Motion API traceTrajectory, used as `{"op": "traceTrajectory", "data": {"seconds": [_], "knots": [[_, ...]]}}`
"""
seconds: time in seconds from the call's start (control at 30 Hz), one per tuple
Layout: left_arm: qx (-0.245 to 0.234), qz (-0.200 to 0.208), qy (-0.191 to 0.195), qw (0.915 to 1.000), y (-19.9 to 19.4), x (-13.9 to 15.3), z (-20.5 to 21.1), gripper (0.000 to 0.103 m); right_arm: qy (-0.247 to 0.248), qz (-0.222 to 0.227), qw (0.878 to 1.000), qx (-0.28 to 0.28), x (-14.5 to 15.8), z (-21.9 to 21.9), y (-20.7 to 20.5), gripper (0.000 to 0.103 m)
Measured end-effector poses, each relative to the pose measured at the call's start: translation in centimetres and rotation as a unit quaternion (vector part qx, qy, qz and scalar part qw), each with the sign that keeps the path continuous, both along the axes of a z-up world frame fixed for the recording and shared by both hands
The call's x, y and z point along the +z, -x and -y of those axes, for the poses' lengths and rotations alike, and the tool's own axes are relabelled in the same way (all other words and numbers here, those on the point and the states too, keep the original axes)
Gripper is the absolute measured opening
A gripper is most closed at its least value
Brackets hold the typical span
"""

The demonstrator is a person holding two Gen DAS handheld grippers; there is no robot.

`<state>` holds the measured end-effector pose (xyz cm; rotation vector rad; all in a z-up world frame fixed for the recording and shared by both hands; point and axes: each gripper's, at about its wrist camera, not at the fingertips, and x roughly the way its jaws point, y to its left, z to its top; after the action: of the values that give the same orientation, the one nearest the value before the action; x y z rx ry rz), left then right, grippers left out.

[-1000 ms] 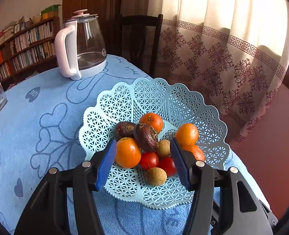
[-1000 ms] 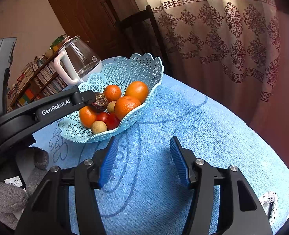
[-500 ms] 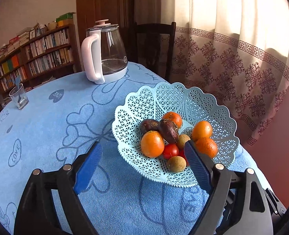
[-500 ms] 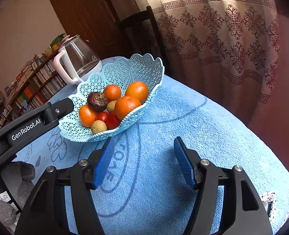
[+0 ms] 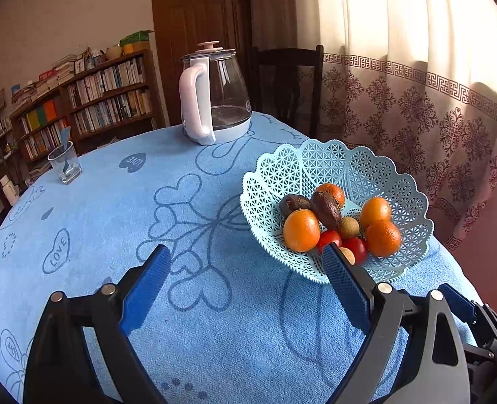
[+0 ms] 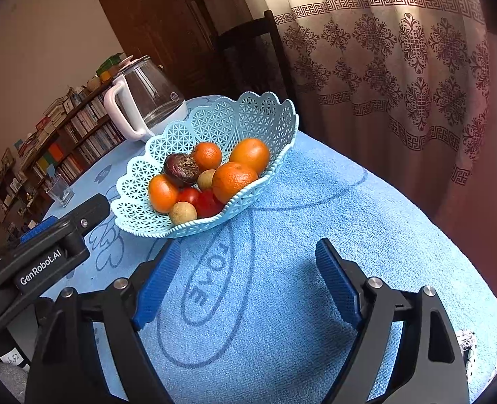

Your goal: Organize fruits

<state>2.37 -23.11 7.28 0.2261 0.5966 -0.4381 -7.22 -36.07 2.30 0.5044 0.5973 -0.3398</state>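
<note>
Hovering both sets of tongs over the blue-clothed counter right now, and neither one is grasping anything. My left tongs are spreading their jaws wider with only bare cloth between them, and my right tongs are opening up too, again with nothing in the gap.

All the fruit I can see is sitting in the pale blue lattice basket, which is parked near the counter's curtain-side edge. Inside I'm counting several oranges, two red tomatoes, a couple of small tan round fruits and two dark wrinkly ones; no loose fruit is showing on the cloth.

What matters for the next reach: the basket is lying ahead and off to the right of my left tongs, with its near rim just beside that right-hand pad in the view. From my right tongs it's ahead and to the left, a bit further off. So I'm guessing the left is the nearer one. The dark fruit's long axis is running roughly toward the glass kettle.
</note>
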Motion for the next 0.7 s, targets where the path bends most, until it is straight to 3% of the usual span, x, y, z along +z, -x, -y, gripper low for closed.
{"op": "traceTrajectory", "data": {"seconds": [0.33,0.5,0.57,0.7], "knots": [[0.018,0.003,0.015,0.9997,-0.1,-0.2,-2.5,0.090,0.020,-0.019,0.999,0.018,0.5,-1.0,-0.2,0.084],[0.015,0.003,0.030,0.9994,0.0,-0.4,-3.4,0.090,0.037,-0.018,0.999,0.017,1.3,-1.5,-0.1,0.090],[0.014,0.004,0.034,0.9993,0.1,-0.4,-3.7,0.096,0.043,-0.018,0.999,0.017,1.6,-1.6,-0.1,0.090],[0.014,0.006,0.044,0.9989,0.1,-0.3,-4.2,0.096,0.056,-0.021,0.998,0.019,2.1,-2.0,-0.3,0.091]]}}
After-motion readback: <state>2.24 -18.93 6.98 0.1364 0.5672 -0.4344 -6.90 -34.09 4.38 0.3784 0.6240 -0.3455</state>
